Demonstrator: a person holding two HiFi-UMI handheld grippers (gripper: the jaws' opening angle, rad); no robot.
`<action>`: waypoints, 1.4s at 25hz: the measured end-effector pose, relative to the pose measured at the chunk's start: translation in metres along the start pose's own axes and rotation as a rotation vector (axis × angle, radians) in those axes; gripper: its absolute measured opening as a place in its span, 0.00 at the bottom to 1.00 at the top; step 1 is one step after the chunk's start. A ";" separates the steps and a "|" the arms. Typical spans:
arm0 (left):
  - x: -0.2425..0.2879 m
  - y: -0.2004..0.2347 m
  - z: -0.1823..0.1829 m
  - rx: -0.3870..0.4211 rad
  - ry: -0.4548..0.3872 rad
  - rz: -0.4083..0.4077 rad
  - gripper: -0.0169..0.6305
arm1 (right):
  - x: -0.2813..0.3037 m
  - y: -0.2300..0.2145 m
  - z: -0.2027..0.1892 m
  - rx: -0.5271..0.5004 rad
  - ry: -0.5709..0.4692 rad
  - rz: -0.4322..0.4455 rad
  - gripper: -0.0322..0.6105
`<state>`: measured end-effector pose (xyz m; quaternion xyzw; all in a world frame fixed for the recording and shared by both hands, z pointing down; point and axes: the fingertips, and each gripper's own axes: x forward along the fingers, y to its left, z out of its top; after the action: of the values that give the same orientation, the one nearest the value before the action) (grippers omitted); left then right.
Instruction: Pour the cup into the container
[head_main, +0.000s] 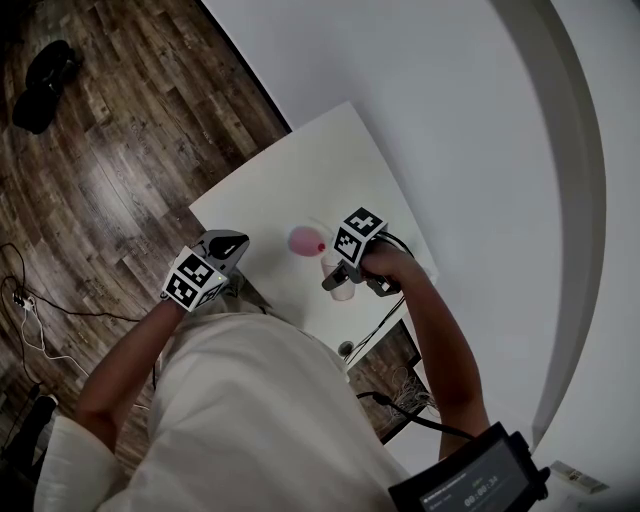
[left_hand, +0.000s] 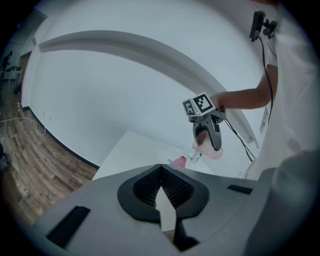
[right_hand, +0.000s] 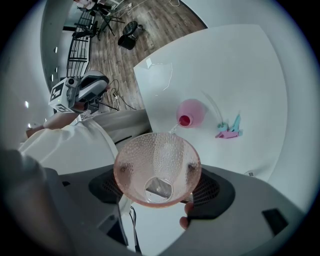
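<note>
My right gripper (right_hand: 161, 172) is clamped on the one pink cup (right_hand: 156, 159). The cup's long axis runs along the jaws, mouth toward the gripper camera and base toward the table (right_hand: 240, 70). One pink container (right_hand: 192, 111) stands there, just past the rim. My left gripper (left_hand: 161, 176) is closed, empty and well apart.

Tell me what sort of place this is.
Probably a sparse indoor room set up for recording, perhaps a studio or lab: a white table, dark wood-plank floor with loose cables, and plain white walls.
</note>
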<state>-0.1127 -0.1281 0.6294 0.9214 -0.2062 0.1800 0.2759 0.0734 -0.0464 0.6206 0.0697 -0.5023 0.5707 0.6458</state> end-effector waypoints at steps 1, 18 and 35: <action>0.000 0.000 0.000 -0.001 0.000 0.001 0.04 | 0.000 0.000 0.000 -0.001 0.003 0.000 0.64; 0.002 -0.001 -0.002 -0.006 -0.004 -0.001 0.04 | 0.001 0.002 0.000 -0.020 0.054 -0.005 0.64; 0.002 -0.003 -0.001 -0.004 -0.001 -0.005 0.04 | 0.005 0.002 0.002 -0.027 0.091 -0.003 0.64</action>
<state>-0.1099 -0.1261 0.6301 0.9214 -0.2041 0.1786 0.2782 0.0703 -0.0438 0.6242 0.0356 -0.4797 0.5656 0.6698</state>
